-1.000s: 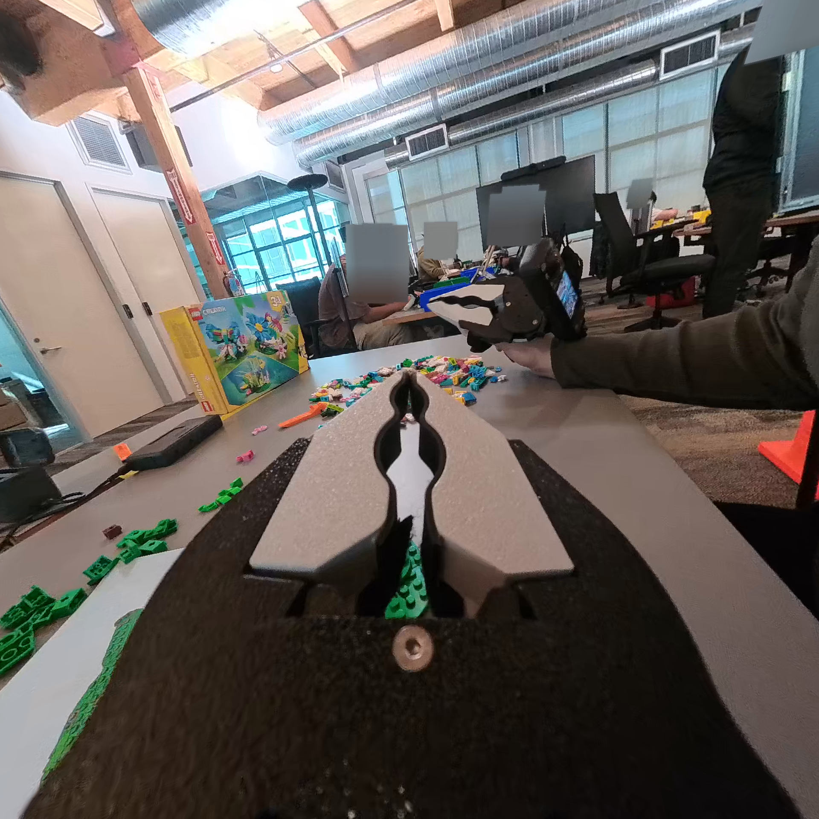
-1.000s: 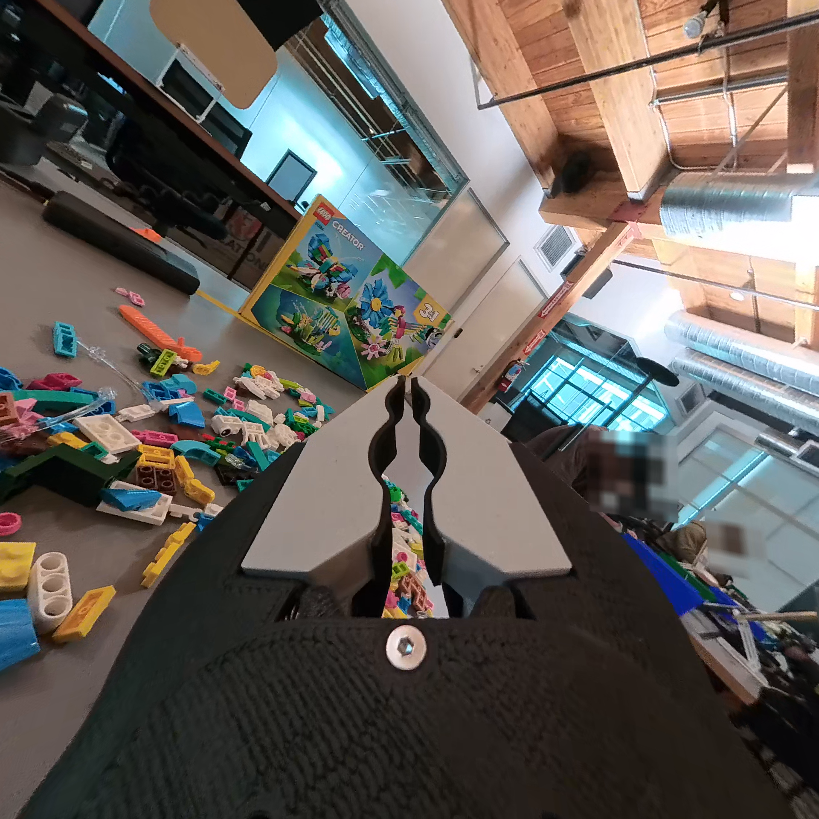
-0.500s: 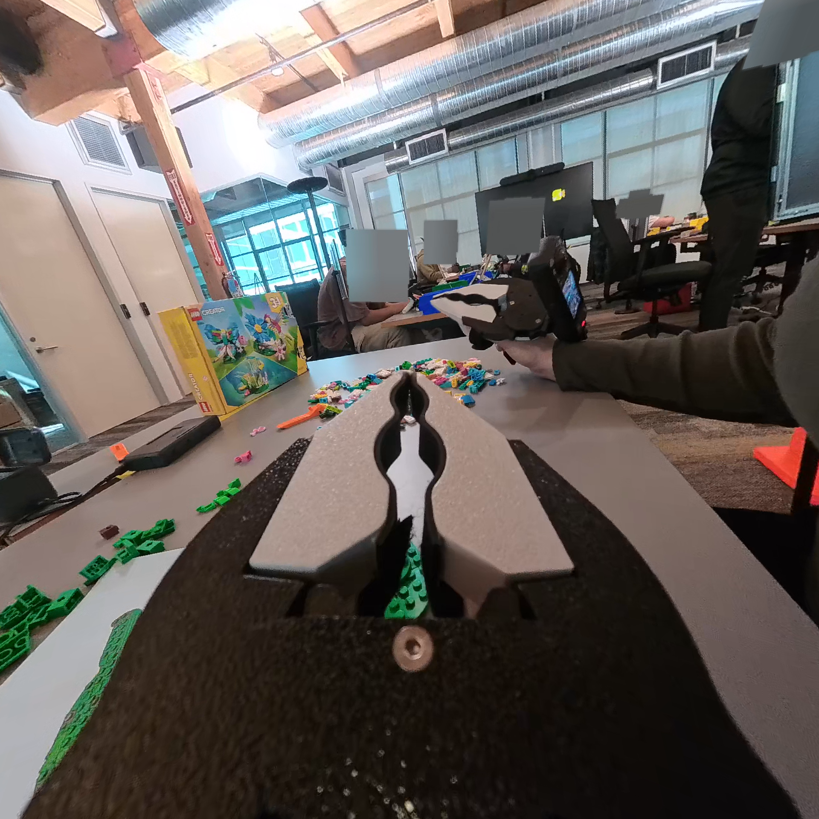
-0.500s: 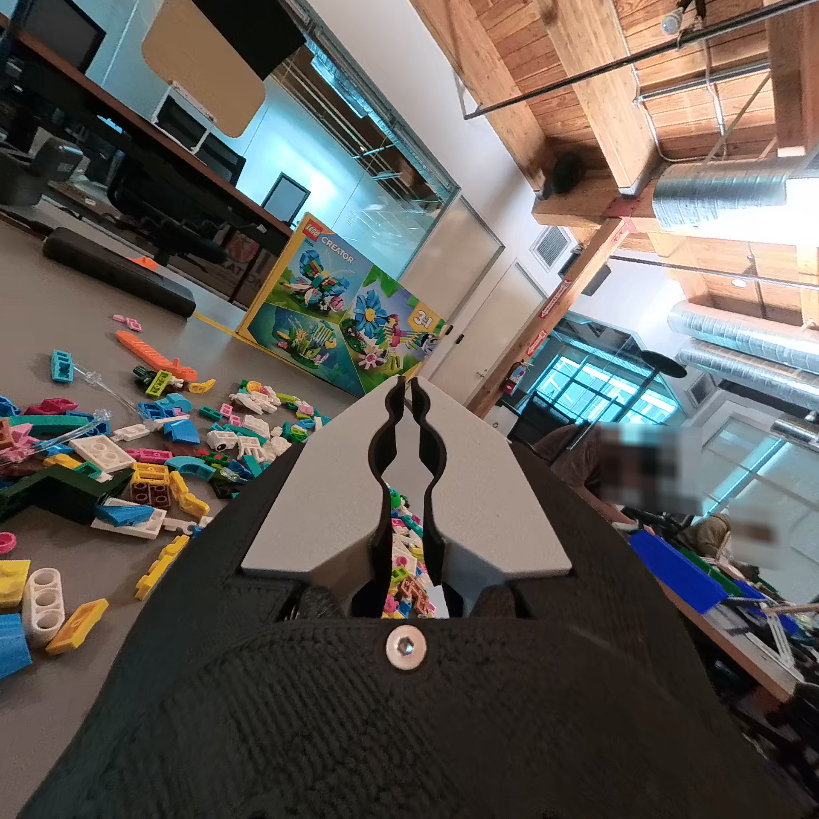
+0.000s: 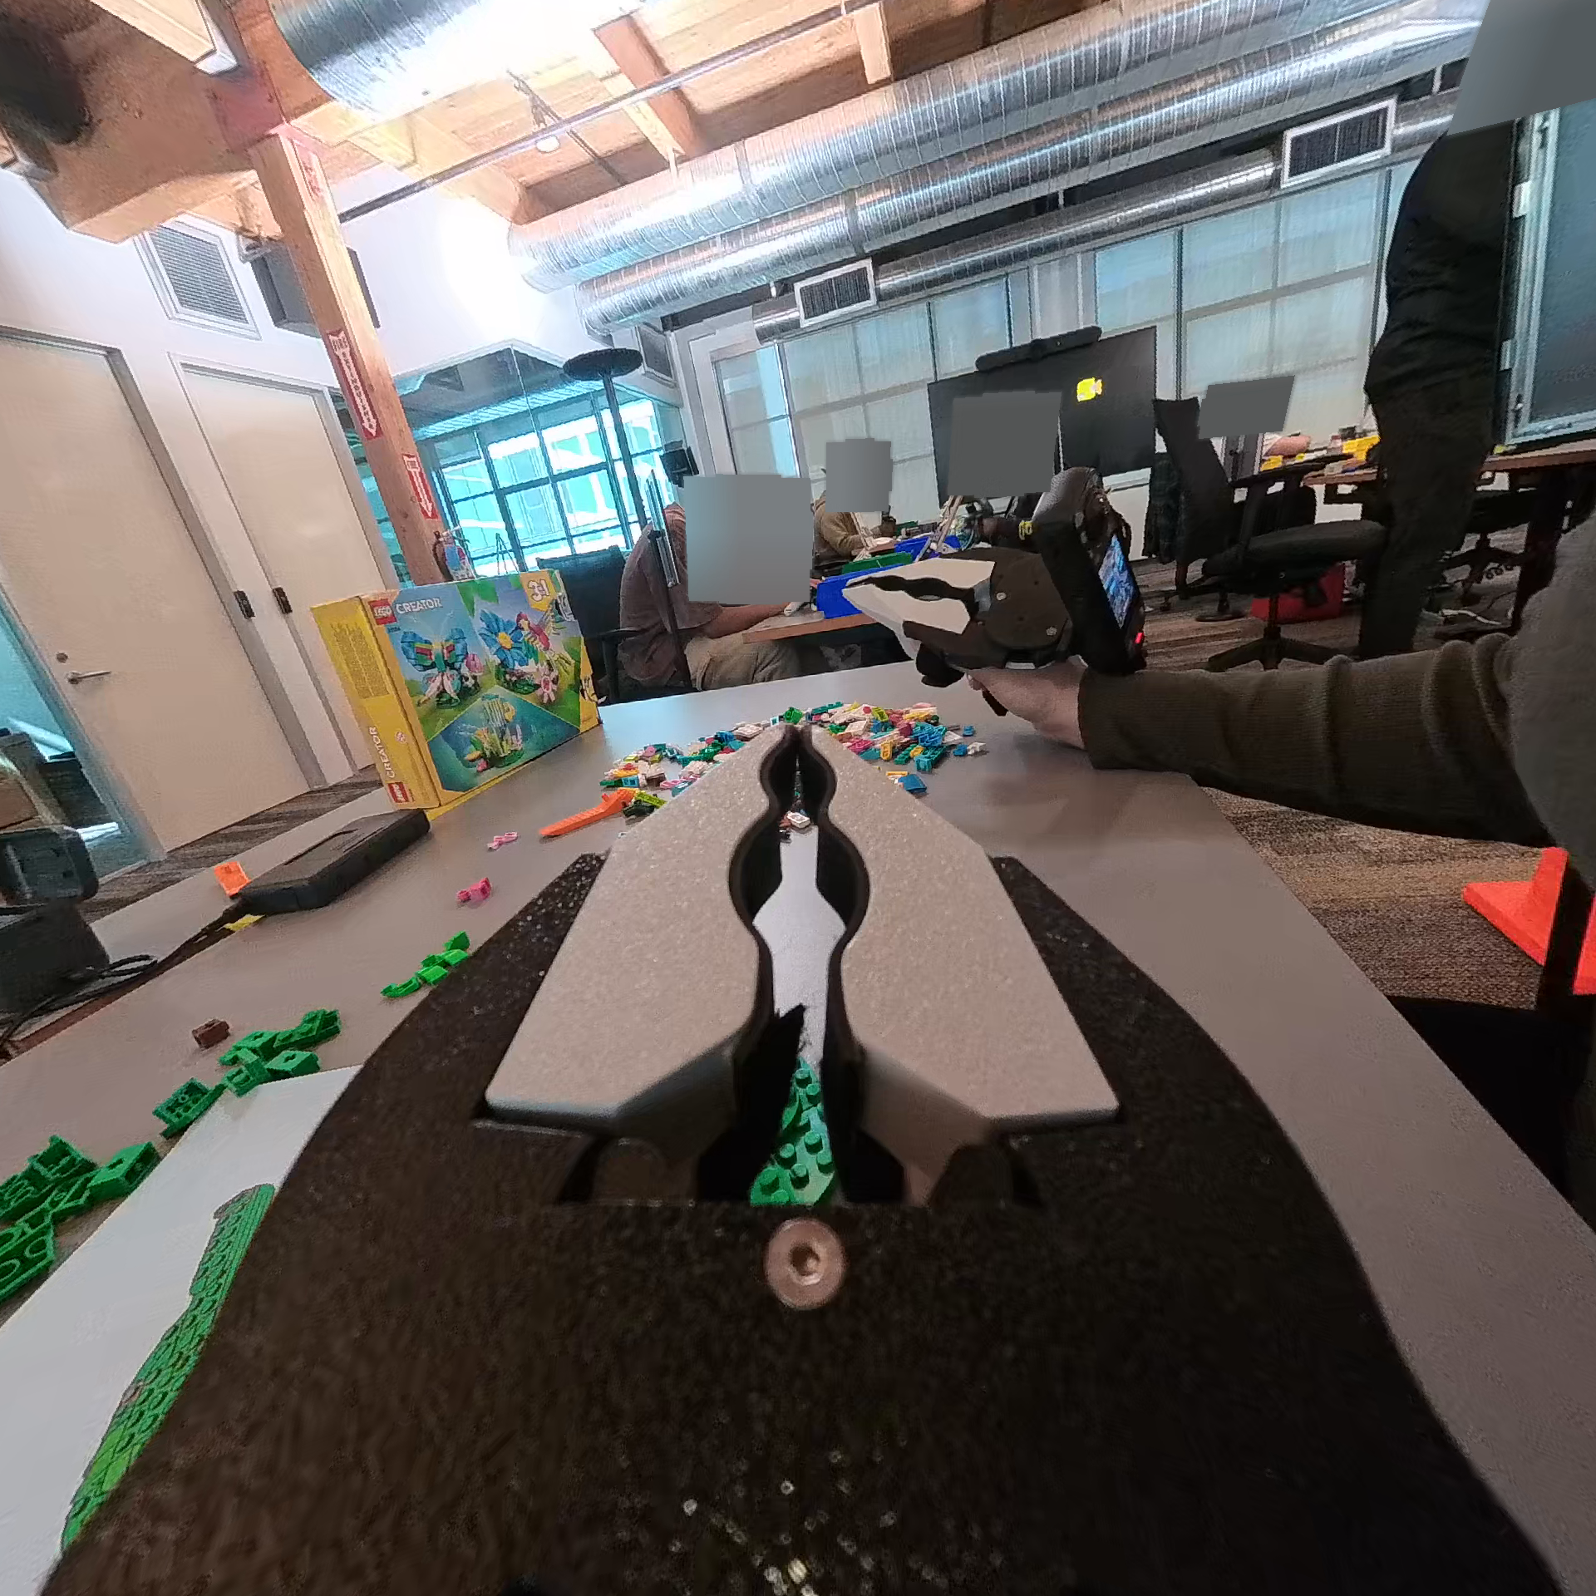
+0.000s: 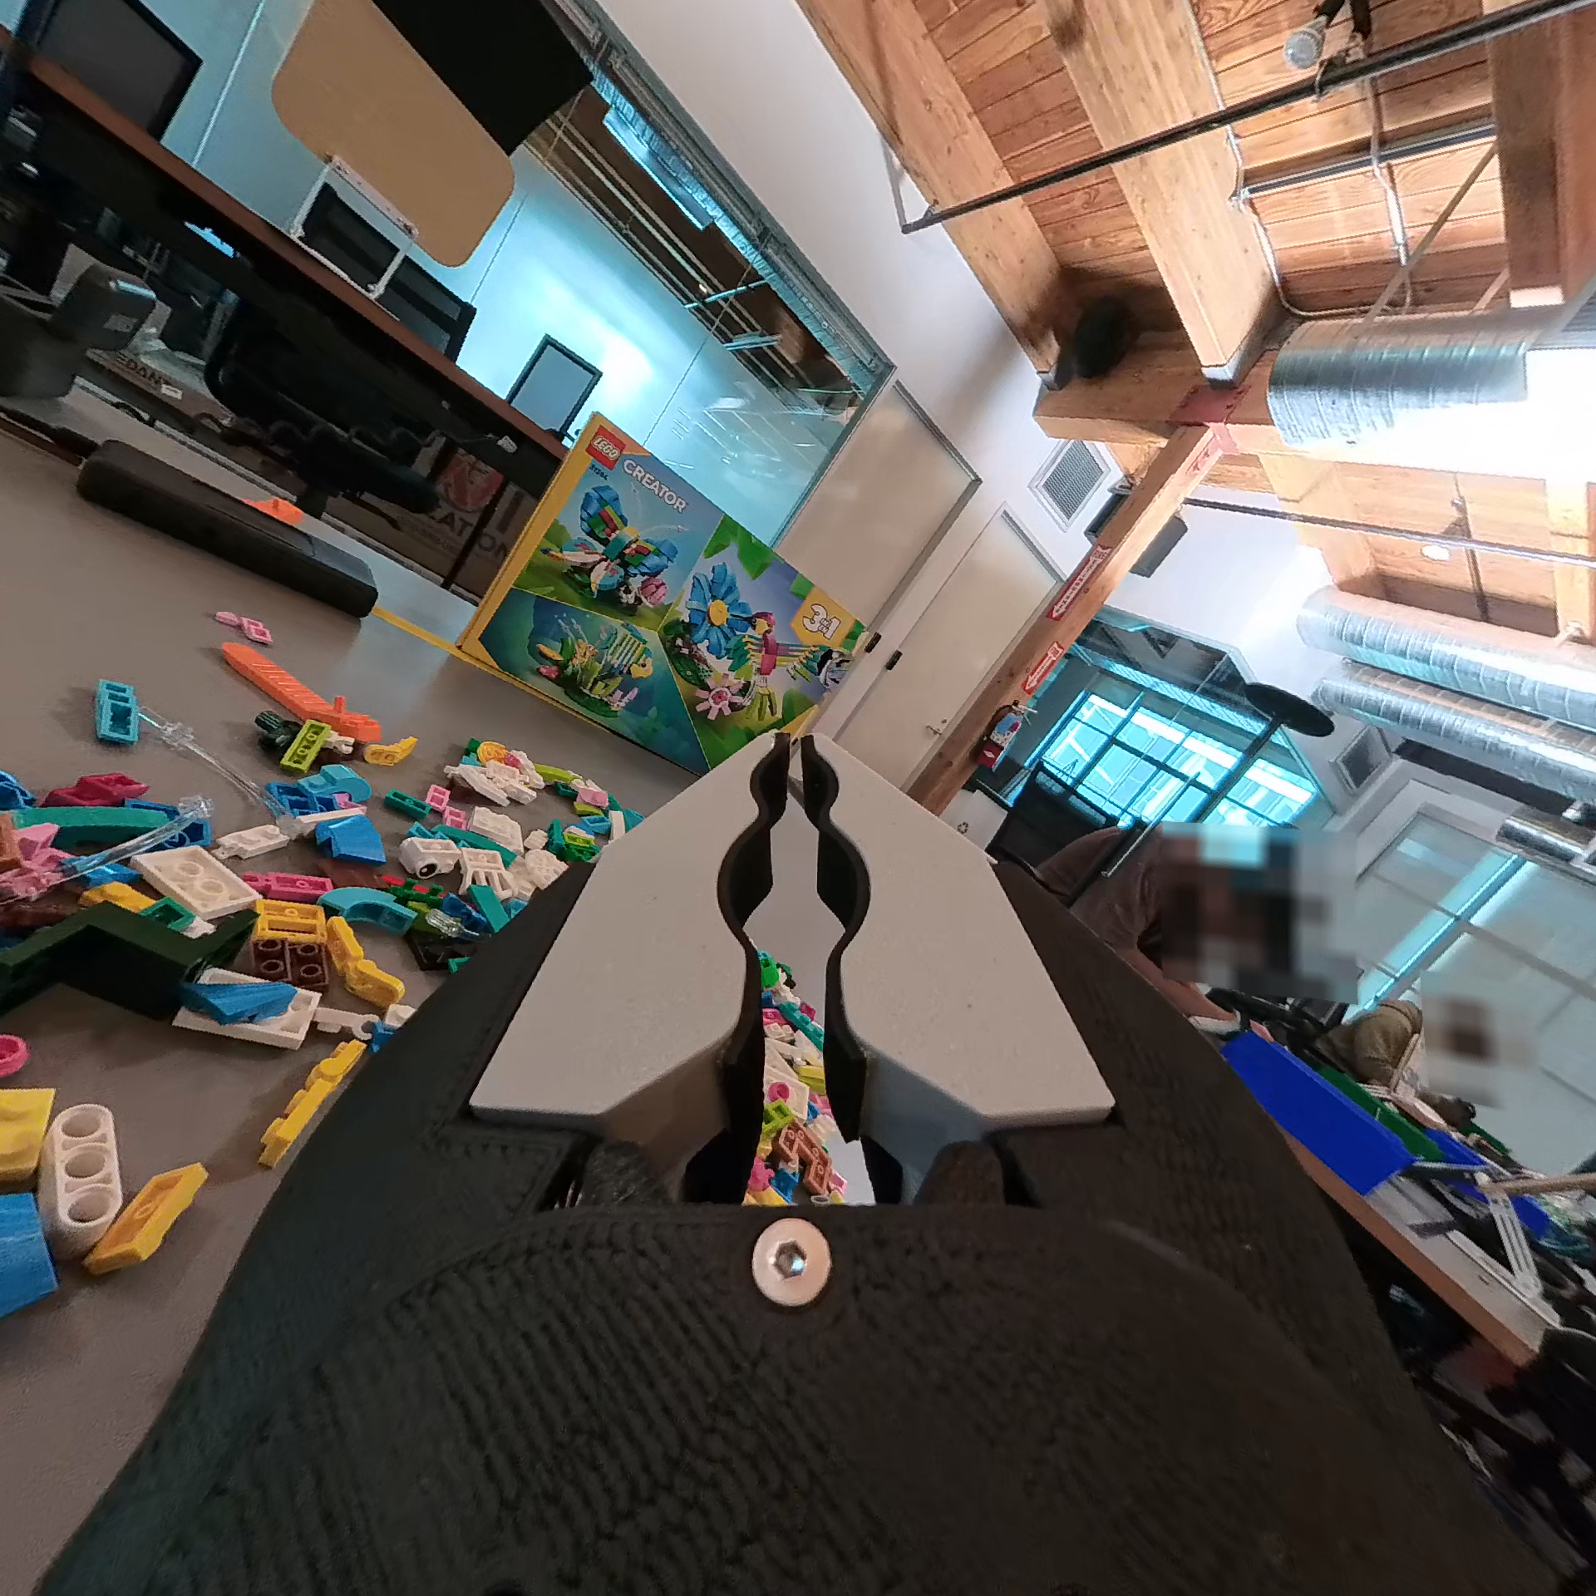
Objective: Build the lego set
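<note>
Two grippers nearly closed, left gripper perhaps above green plate

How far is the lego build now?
Early stage. Done: green pieces sorted beside the green plate. In hand: nothing; the left gripper and right gripper are both shut and empty. Left: most of the mixed brick pile lies loose on the table.

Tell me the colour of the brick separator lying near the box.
Orange. The brick separator shows best in the right wrist view.
</note>
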`<action>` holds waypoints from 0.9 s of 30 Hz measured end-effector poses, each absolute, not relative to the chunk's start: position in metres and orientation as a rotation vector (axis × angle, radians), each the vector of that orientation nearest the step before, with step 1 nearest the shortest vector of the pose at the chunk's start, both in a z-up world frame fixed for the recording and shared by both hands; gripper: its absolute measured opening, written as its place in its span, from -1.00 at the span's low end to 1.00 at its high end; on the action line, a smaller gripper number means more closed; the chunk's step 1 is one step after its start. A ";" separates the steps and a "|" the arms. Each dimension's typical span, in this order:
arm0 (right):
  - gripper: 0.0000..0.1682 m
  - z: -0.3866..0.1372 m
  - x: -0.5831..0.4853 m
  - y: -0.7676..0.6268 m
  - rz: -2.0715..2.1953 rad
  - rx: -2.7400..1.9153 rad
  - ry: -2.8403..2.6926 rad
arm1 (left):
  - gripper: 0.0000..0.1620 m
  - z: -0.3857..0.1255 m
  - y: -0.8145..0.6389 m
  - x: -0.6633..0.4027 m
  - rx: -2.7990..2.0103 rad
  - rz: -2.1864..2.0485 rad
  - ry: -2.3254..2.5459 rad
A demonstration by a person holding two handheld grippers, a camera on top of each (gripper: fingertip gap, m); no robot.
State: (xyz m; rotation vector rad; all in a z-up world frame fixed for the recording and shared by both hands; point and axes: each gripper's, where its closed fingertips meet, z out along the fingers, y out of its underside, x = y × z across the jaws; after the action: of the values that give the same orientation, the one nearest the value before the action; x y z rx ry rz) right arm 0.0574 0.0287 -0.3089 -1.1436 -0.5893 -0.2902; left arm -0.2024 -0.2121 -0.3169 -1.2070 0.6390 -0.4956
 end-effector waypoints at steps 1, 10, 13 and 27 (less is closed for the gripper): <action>-0.98 -0.309 0.058 0.029 -0.289 -1.145 -0.588 | -1.00 -0.317 -0.212 -0.202 -1.207 -0.496 0.639; -0.98 -0.310 0.057 0.030 -0.286 -1.150 -0.594 | -1.00 -0.317 -0.212 -0.202 -1.207 -0.496 0.638; -0.98 -0.310 0.057 0.030 -0.286 -1.150 -0.593 | -1.00 -0.317 -0.212 -0.202 -1.207 -0.496 0.639; -0.95 -0.309 0.040 0.022 -0.266 -1.114 -0.672 | -1.00 -0.310 -0.210 -0.215 -1.190 -0.473 0.562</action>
State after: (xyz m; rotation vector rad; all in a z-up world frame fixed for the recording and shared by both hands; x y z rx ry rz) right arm 0.0398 0.0216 -0.3093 -1.1140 -0.6724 -0.2655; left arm -0.2148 -0.2097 -0.3103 -1.1897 0.5616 -0.4726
